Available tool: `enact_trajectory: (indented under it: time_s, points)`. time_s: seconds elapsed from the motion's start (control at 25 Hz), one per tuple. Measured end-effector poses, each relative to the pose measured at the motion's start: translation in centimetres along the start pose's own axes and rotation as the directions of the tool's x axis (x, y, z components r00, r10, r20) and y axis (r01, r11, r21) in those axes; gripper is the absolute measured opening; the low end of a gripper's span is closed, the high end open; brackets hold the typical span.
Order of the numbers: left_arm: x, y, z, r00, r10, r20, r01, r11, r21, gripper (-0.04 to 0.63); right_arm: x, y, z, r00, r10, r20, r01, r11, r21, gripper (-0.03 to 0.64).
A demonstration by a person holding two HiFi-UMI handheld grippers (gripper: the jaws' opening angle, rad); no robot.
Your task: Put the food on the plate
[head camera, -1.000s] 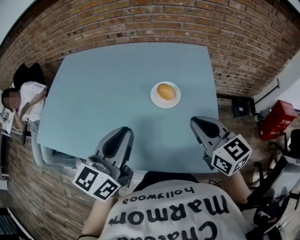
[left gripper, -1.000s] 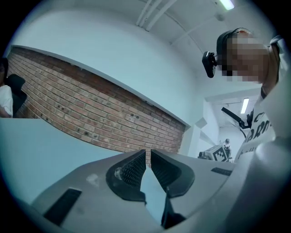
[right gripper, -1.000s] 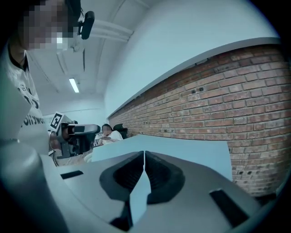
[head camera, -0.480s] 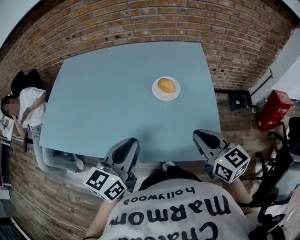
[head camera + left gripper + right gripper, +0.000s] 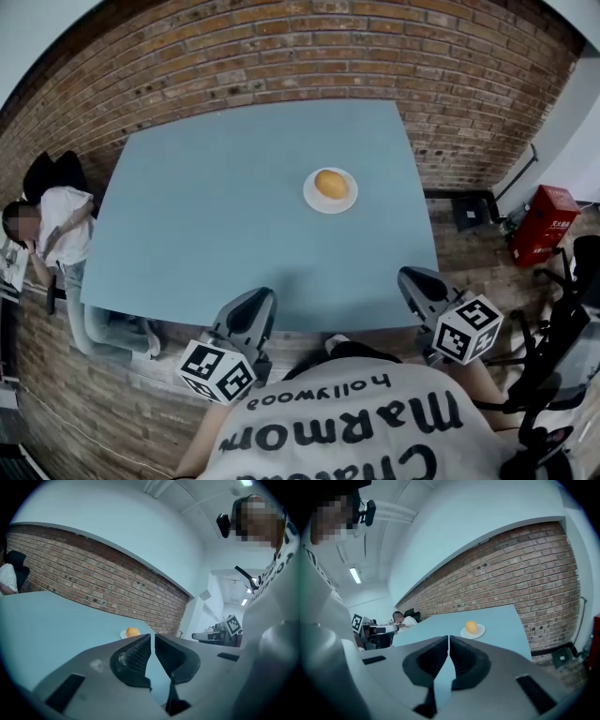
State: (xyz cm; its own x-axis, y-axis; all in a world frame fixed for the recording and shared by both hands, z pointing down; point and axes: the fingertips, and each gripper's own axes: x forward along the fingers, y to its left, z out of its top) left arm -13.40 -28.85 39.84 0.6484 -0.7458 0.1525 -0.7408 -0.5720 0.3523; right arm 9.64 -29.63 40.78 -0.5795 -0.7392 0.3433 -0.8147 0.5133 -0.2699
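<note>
A round orange piece of food [image 5: 330, 184] lies on a small white plate [image 5: 330, 204] on the right half of the light blue table [image 5: 206, 206]. Both grippers hang at the table's near edge, close to the person's chest and well short of the plate. The left gripper [image 5: 251, 305] has its jaws together with nothing between them, and so has the right gripper [image 5: 417, 281]. In the left gripper view the food [image 5: 132, 631] shows far off above the closed jaws [image 5: 152, 637]. In the right gripper view the food [image 5: 471, 626] sits on the plate [image 5: 480, 632] beyond the closed jaws [image 5: 449, 639].
A brick wall [image 5: 328, 56] runs behind the table. A seated person in white [image 5: 52, 220] is at the table's left end. A red box [image 5: 536, 225] and dark chair parts [image 5: 562, 328] stand to the right.
Both grippers have drawn back from over the table to its near edge, towards the person's body. The food and plate have stayed where they were.
</note>
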Motion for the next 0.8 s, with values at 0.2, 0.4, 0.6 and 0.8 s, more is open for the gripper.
enact_trajectory:
  time_s: [0.2, 0.4, 0.6, 0.8]
  points:
    - [-0.4, 0.5, 0.3, 1.0, 0.009, -0.001, -0.009, 1.0, 0.009, 0.031, 0.6, -0.5, -0.1, 1.0, -0.012, -0.019, 0.012, 0.999, 0.031, 0.01]
    - [-0.5, 0.8, 0.9, 1.0, 0.019, 0.014, -0.019, 1.0, 0.009, 0.031, 0.9, 0.0, 0.1, 1.0, 0.01, -0.028, -0.01, 1.0, -0.01, 0.009]
    - [-0.6, 0.6, 0.6, 1.0, 0.014, 0.014, -0.014, 1.0, 0.008, 0.031, 1.4, 0.8, 0.1, 0.998, 0.051, -0.03, -0.053, 0.997, -0.058, 0.009]
    - [-0.6, 0.9, 0.6, 1.0, 0.023, 0.013, -0.023, 1.0, 0.007, 0.031, 2.0, 0.7, 0.1, 0.998, 0.055, -0.041, -0.058, 0.996, -0.07, 0.009]
